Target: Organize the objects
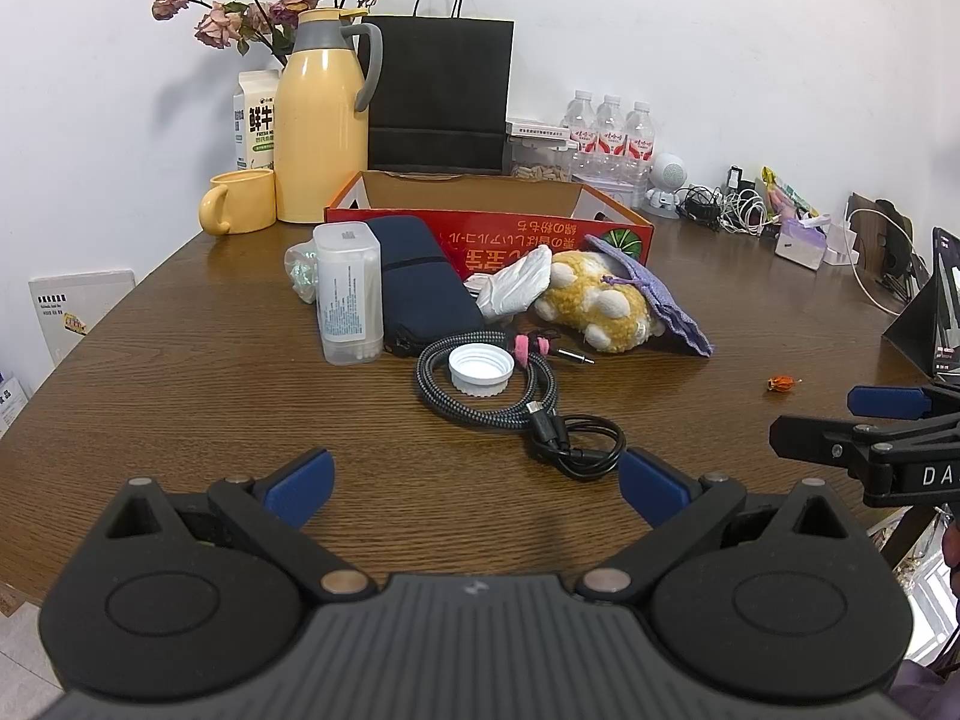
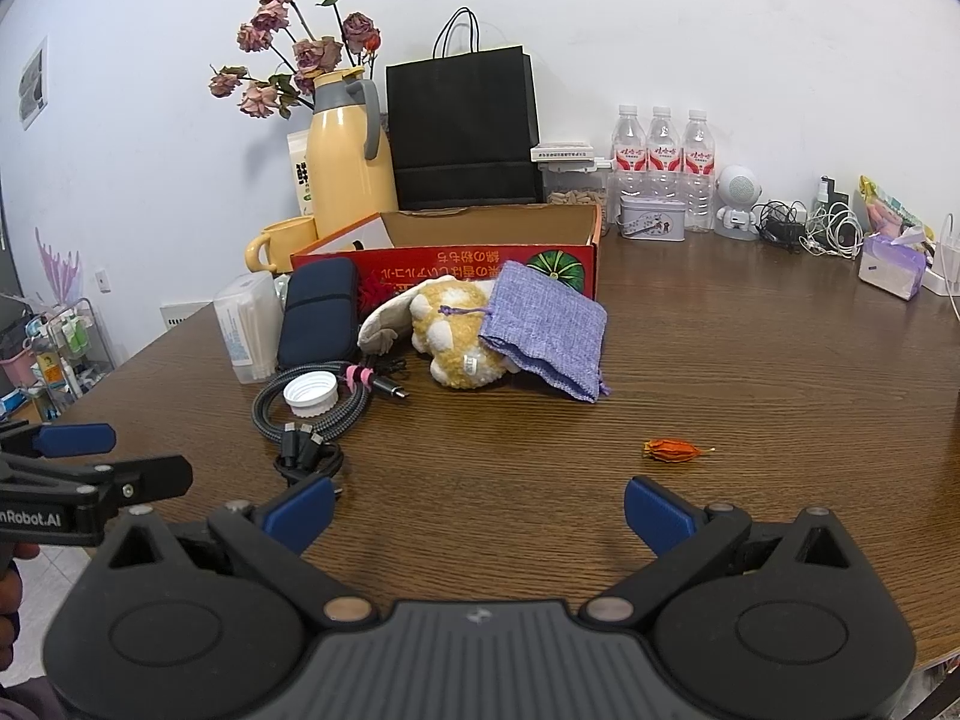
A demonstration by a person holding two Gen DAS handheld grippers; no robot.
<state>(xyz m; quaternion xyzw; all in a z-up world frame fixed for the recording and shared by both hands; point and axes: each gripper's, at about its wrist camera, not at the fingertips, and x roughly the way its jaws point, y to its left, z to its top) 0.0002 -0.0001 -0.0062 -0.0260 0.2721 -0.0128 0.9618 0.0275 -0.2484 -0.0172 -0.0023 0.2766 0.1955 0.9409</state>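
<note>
Nearest the lens, the left gripper (image 1: 477, 483) hangs low over the brown wooden table (image 1: 210, 396), its blue-padded jaws spread wide with nothing between them. The right gripper (image 2: 479, 510) is spread just as wide and also empty, hovering over bare wood beside the left one.

Just ahead of the left gripper lies a thin black cable (image 1: 576, 441) in a loose loop, touching a coiled braided cable (image 1: 480, 390). A white screw cap (image 1: 481, 367) sits inside that coil. A pink tie (image 1: 528, 348) binds a small cord at the coil's far edge.

Behind the cables stand a clear plastic cotton swab box (image 1: 349, 294) and, just beside it, a navy zip pouch (image 1: 420, 288). To the right of the pouch a yellow-and-white plush toy (image 2: 456, 333) lies on its side, with a purple drawstring bag (image 2: 543, 327) draped partly over it. All these items rest in front of an open red cardboard box (image 1: 480, 222), whose interior appears empty as far as the views show.

A small dried orange husk (image 2: 669, 450) lies alone on the wood, well apart from the pile, ahead of the right gripper.

At the table's back stand a yellow thermos jug (image 1: 321, 120), a yellow mug (image 1: 240, 204), a milk carton (image 1: 255, 120), dried roses (image 2: 294, 54), a black paper bag (image 2: 462, 132) and three water bottles (image 2: 663, 156).
</note>
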